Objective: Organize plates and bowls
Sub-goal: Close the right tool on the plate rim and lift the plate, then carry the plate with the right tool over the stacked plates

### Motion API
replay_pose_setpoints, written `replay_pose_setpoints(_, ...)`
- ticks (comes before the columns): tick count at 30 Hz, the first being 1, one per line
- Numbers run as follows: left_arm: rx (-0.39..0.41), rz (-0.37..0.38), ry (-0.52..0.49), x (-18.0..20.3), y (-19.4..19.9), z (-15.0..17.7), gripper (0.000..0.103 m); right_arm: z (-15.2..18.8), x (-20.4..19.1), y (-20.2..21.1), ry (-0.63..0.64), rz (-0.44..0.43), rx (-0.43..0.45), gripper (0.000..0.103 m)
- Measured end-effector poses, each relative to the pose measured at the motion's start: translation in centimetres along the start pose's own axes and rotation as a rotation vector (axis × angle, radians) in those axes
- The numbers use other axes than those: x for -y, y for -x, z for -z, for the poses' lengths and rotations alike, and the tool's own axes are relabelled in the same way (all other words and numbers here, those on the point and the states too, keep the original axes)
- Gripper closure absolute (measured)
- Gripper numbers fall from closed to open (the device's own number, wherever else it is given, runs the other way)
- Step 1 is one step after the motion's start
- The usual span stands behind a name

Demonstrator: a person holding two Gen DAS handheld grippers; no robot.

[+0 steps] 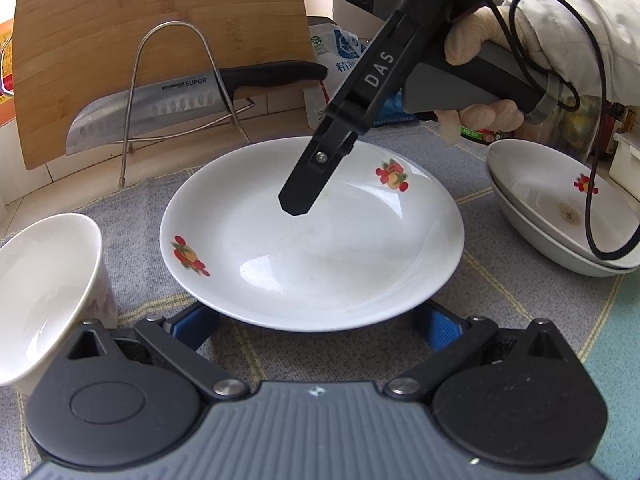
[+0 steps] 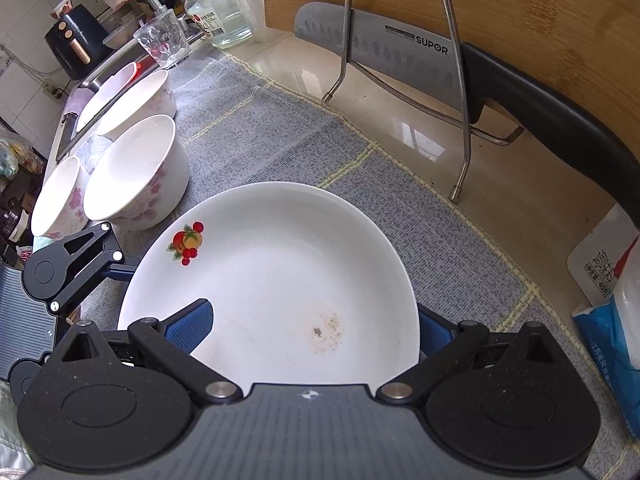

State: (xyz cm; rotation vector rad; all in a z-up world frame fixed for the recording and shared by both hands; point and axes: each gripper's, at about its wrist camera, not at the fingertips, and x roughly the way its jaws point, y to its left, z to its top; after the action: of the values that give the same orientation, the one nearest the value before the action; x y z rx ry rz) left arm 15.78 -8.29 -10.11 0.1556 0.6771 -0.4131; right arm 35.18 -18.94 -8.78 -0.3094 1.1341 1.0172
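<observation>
A kitchen surface point(image 1: 132, 208) under grey cloth: both claws, left point(image 1: 316, 320) and right point(image 2: 312, 328), gape wide around one plate point(image 1: 312, 240). Stacked plates point(image 1: 560, 216) wait right; bowls point(image 2: 136, 168) left remain unsorted.

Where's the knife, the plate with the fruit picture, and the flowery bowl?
knife point(image 1: 168, 108), left wrist view, on the blade.
plate point(image 2: 280, 272), right wrist view, on its white middle.
bowl point(image 2: 136, 176), right wrist view, on its inside.
</observation>
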Motion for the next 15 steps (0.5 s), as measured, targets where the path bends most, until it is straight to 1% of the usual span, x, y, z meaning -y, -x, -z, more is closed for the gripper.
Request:
replay_pose_setpoints(4,0.003,0.0,-0.002,0.1,0.0,0.0,0.0,-0.5,0.5,0.0,-0.058,-0.042,-0.019,0.0)
replay_pose_setpoints(9,0.009,0.002,-0.004,0.1,0.0,0.1,0.001,-0.8,0.9,0.0,-0.11,-0.059,-0.033,0.0)
replay_pose_setpoints(12,0.015,-0.005,0.001,0.0,0.1,0.0,0.003,-0.9,1.2,0.0,-0.137,-0.077,-0.035,0.0)
replay_pose_setpoints(15,0.015,-0.005,0.001,0.0,0.1,0.0,0.003,-1.0,1.4,0.0,-0.149,-0.09,-0.038,0.0)
